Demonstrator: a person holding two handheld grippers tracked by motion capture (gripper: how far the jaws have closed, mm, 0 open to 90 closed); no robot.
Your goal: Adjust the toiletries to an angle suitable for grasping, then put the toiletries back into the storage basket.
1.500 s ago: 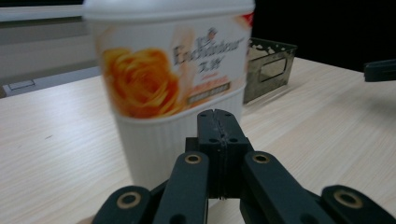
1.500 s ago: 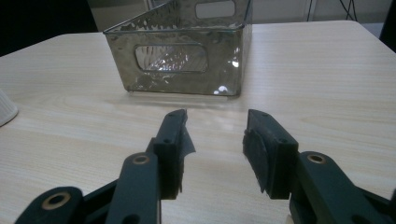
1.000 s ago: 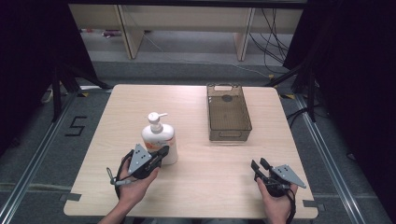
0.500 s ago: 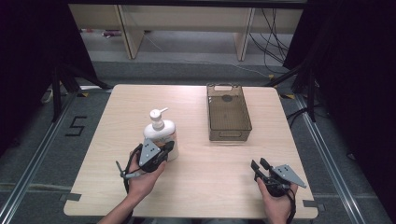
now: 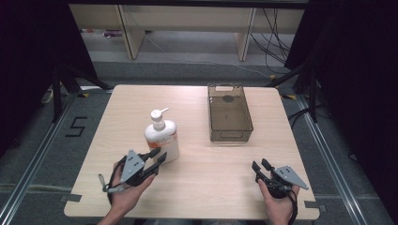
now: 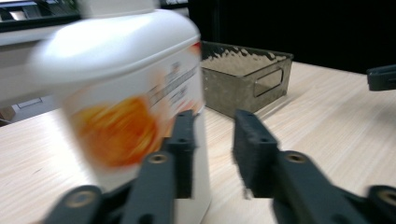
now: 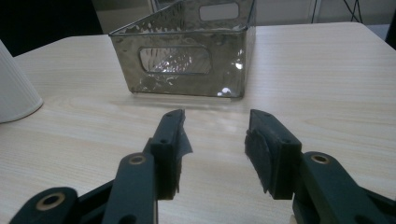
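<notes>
From the high view, a white plastic pump bottle with an orange label (image 5: 162, 139) stands upright on the pale wooden table (image 5: 197, 187), left of centre. The left gripper (image 5: 158, 156) sits just at the bottle's near side, its black jaws pointing up the table at the base of the bottle. The jaws have just been opening, and the bottle is not between them here. A smoky, see-through plastic bin (image 5: 229, 114) lies further back and to the right, its long axis running away from the person. The right gripper (image 5: 260, 165) rests near the front right edge, well apart from both bottle and bin, so the left hand is much the nearer to the bottle.

In the left gripper view, the bottle (image 6: 126, 93) looms close and blurred, set left of the gap; one jaw overlaps its lower body, and whether that jaw touches it I cannot say for sure. The jaws stand apart with bare table between them, and the bin (image 6: 243, 79) shows beyond.

In the right gripper view, the jaws are parted on nothing and aimed at the bin's near end wall (image 7: 187, 60); the bottle's white edge (image 7: 14, 88) sits far left.
</notes>
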